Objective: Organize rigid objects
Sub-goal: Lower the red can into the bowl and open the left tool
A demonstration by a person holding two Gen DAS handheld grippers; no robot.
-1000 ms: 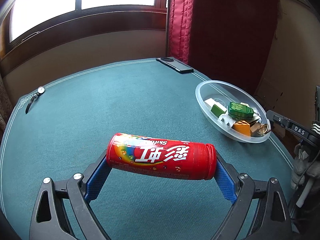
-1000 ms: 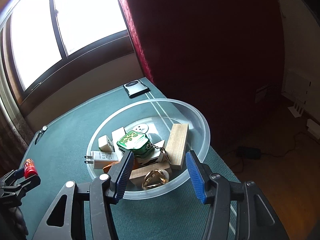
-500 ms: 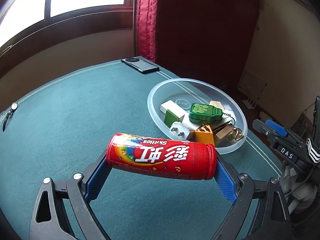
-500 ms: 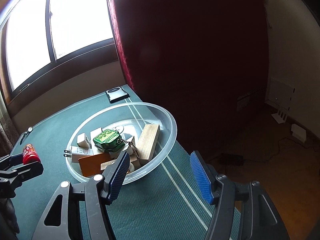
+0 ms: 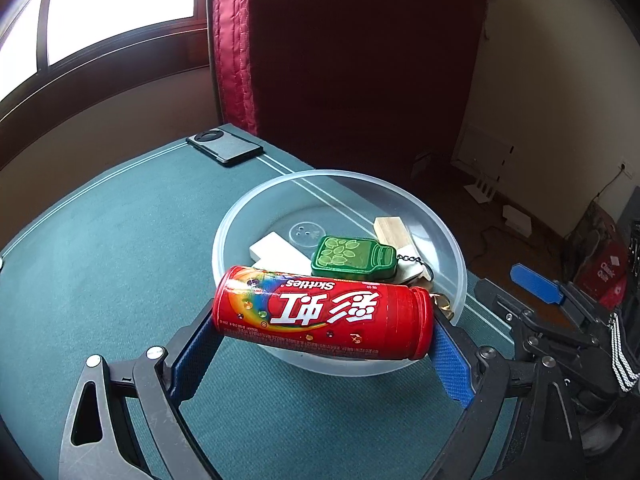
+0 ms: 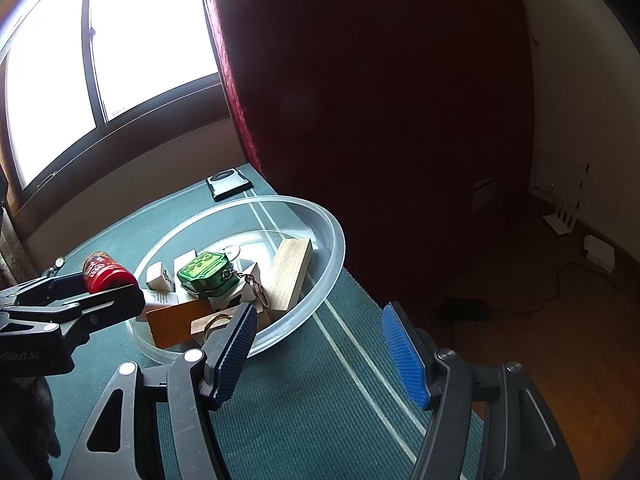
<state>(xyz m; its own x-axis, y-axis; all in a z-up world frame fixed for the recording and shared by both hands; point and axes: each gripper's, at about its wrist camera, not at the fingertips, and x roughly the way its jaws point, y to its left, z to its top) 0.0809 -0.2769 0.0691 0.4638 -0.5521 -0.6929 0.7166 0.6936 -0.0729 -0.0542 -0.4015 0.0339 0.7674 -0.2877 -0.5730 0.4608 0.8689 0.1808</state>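
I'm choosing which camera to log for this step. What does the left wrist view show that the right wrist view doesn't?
Only the left wrist view: the Skittles tube's full label, clamped end to end in the left claw.
Only the right wrist view: the right claw, open with nothing between its pads; an orange block and a wristwatch.
Both: the clear bowl, the green jar-shaped keychain, the wooden block, the black phone.

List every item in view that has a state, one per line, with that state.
Candy tube: lid on, lying sideways, clamped end to end in the left gripper, over the near rim of the bowl.
Right gripper: open, nothing between its pads, jaws just opened wider.
Bowl: uncovered, partly filled with small things.
Green tin: closed, lying on the pile.
Phone: face down on the table.
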